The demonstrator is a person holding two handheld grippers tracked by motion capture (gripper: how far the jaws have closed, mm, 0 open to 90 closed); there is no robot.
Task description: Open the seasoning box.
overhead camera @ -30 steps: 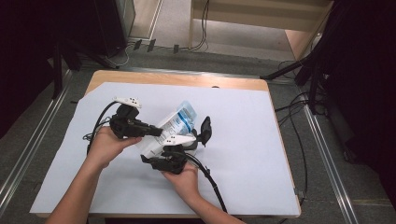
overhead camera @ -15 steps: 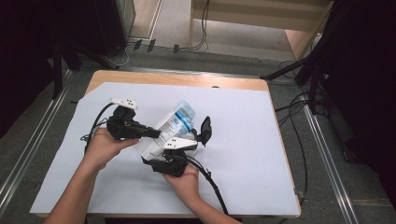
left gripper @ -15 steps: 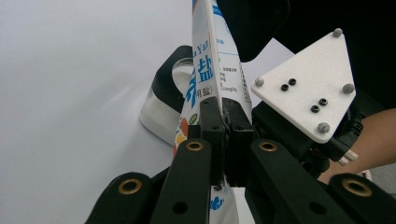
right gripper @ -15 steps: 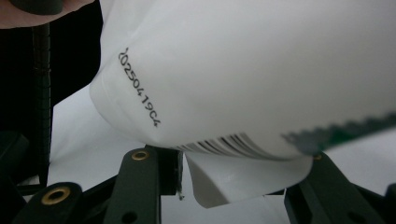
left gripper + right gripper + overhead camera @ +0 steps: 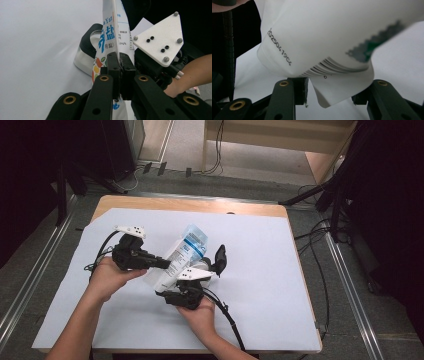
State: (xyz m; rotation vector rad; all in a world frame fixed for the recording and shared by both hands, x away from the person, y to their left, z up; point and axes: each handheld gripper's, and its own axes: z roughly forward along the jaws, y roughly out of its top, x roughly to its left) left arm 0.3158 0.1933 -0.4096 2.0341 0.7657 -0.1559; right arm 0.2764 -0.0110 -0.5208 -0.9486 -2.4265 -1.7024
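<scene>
Claws differ: left claw (image 5: 119,75) clenched on salt bag (image 5: 112,35) edge, right claw (image 5: 329,92) spread wide beneath its corner.

Salt bag (image 5: 179,256): white, blue band near top, blue Chinese characters, small multicoloured food motifs low on front (image 5: 110,37); black barcode stripes, black printed date code, blurred green mark on back (image 5: 324,37).
Jar (image 5: 87,53): clear glass, black lid.
Both grippers (image 5: 159,264) (image 5: 202,271): black jaws, brass-coloured rivets, white three-cornered plates with grey screws.
Table sheet (image 5: 260,270): pale blue-white; table edge (image 5: 200,205) light wood.
</scene>
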